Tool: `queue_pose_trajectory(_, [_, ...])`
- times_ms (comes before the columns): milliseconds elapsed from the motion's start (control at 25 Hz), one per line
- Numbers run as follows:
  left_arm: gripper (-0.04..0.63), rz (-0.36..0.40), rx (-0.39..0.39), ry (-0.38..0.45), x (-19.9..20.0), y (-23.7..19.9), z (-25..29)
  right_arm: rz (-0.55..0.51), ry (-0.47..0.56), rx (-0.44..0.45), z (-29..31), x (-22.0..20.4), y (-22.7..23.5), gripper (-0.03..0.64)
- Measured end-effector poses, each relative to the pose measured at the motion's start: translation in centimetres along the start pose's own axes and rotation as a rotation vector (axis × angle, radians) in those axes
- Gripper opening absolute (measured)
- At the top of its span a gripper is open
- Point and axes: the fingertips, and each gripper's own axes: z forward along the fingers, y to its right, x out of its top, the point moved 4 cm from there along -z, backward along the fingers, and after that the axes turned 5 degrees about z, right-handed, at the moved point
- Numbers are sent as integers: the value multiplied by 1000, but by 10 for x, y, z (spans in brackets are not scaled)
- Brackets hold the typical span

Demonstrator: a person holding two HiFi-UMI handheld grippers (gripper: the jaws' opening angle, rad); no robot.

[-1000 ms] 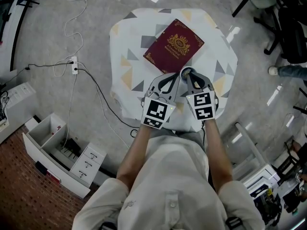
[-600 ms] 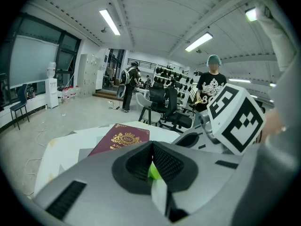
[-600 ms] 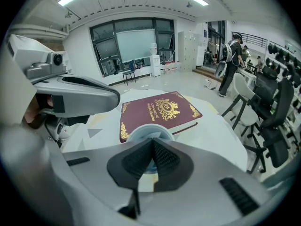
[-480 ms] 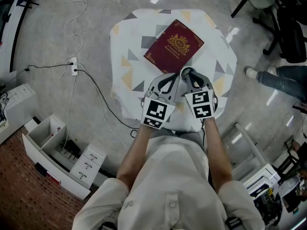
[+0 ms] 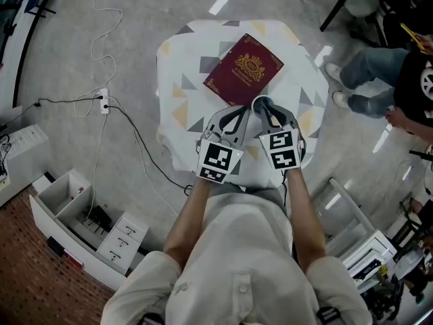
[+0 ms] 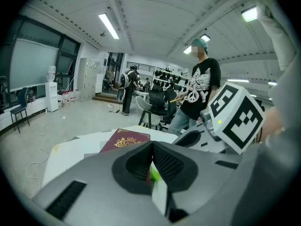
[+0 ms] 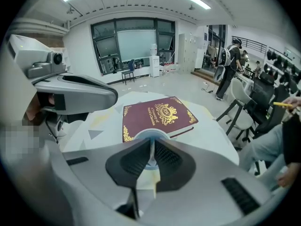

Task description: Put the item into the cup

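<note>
My left gripper (image 6: 151,160) is shut on a small green item (image 6: 152,171) with a red edge, only a sliver of it showing between the pads. My right gripper (image 7: 151,155) is shut on the rim of a pale blue cup (image 7: 149,135) that stands just in front of a dark red book (image 7: 156,116). In the head view both grippers sit side by side at the near edge of the small table (image 5: 183,107), left gripper (image 5: 236,114) beside right gripper (image 5: 264,108), with the cup (image 5: 260,101) at the right one's tip.
The dark red book (image 5: 243,69) with a gold emblem lies on the patterned tablecloth beyond the grippers. A person in jeans and a black shirt (image 5: 379,73) stands close to the table's right. Cables (image 5: 128,124) and a drawer unit (image 5: 88,222) lie on the floor at left.
A person has walked in at the right of the table. Both grippers have stayed in place, still shut.
</note>
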Motion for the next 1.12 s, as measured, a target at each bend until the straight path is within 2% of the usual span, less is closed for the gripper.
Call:
queue_pose_trajectory(360, [12,49,-27,53,26,9,-27,45,137,-57,-57,21,-3,34])
queue_pose_trajectory(760, [12,132,-47,124,70,20,-61,12,418,-151,-135,49,-13,34])
queue_pose_trajectory(1040, [12,173,-63,160,88,27,-74,47,518,-172,-169,56,-16,35])
queue_pose_trajectory(1120, [12,177,-65,168,91,27,-74,51,534,-179,-175,58,-17,18])
